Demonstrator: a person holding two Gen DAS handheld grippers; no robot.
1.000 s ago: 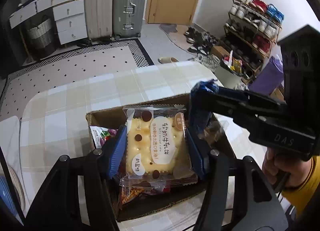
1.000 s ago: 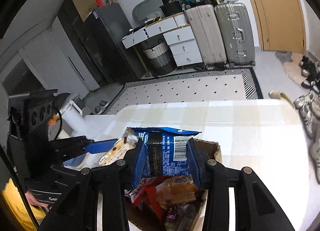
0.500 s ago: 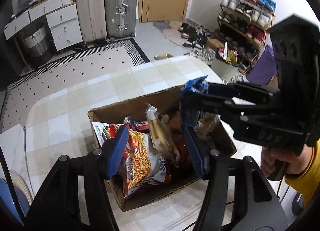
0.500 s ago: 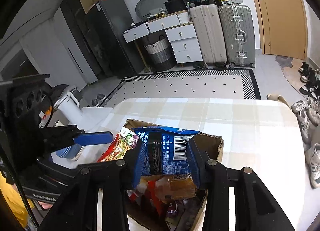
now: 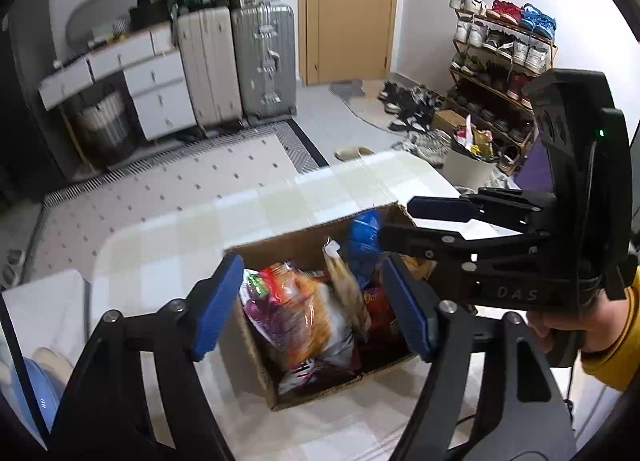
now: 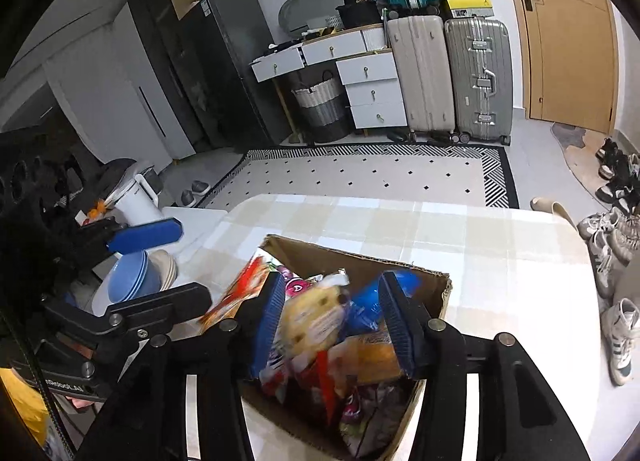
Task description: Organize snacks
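Note:
An open cardboard box point(image 5: 280, 245) full of snack packets stands on the checked table point(image 5: 224, 217). My left gripper point(image 5: 314, 301) hovers above it, its jaws opening with nothing between them. In the box an orange snack bag point(image 5: 304, 313) lies beside a biscuit packet point(image 5: 348, 289) standing on edge. My right gripper point(image 6: 332, 321) is low over the box point(image 6: 360, 257), its jaws opening. The blue packet point(image 6: 366, 301) and the biscuit packet point(image 6: 316, 321) lie loose between its fingers, and the pads press on neither. From the left wrist view the right gripper point(image 5: 400, 221) reaches in from the right.
Stacked blue bowls point(image 6: 128, 281) and a white kettle point(image 6: 136, 197) sit off the table's left end. A hand in a yellow sleeve point(image 5: 608, 345) holds the right gripper. Suitcases point(image 6: 476, 77), drawers and a patterned rug point(image 6: 380, 169) lie beyond the table; shoes line the right.
The left gripper let the biscuit packet drop into the box, rose and opened wider. The right gripper released the blue packet, which now lies in the box.

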